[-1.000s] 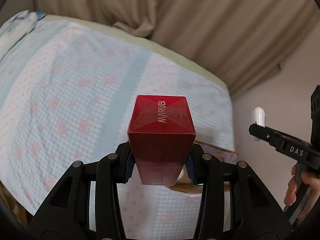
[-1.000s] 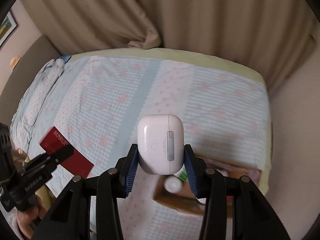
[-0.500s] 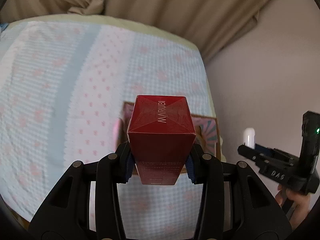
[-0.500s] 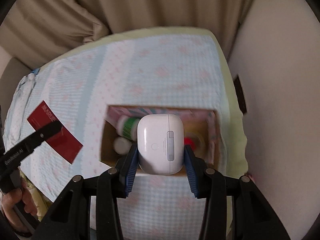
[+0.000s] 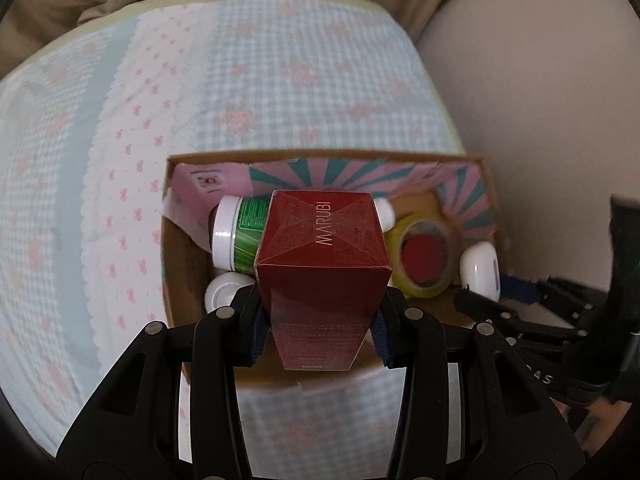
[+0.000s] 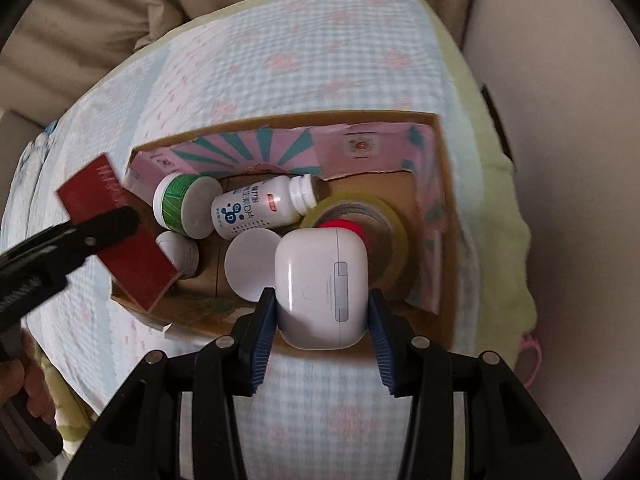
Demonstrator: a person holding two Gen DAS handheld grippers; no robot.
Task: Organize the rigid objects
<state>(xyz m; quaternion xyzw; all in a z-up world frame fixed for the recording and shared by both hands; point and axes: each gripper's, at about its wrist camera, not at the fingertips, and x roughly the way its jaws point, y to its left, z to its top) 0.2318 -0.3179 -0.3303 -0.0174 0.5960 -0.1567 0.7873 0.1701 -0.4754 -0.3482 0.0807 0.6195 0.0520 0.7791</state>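
My left gripper (image 5: 318, 320) is shut on a dark red MARUBI box (image 5: 324, 264) and holds it over the left part of an open cardboard box (image 5: 176, 280). My right gripper (image 6: 322, 332) is shut on a white earbud case (image 6: 322, 288) over the near right side of the same cardboard box (image 6: 444, 240). The red box also shows in the right wrist view (image 6: 116, 232), and the earbud case shows in the left wrist view (image 5: 480, 270).
Inside the cardboard box lie a green-labelled jar (image 6: 180, 204), a white bottle (image 6: 260, 208), a white round lid (image 6: 250, 266), a small white jar (image 6: 178, 252) and a roll of yellow tape (image 6: 384, 224). The box sits on a checked bedspread (image 6: 320, 60), with a wall at right.
Both grippers have moved forward and down toward the cardboard box, which now fills the middle of both views. Each still holds its object.
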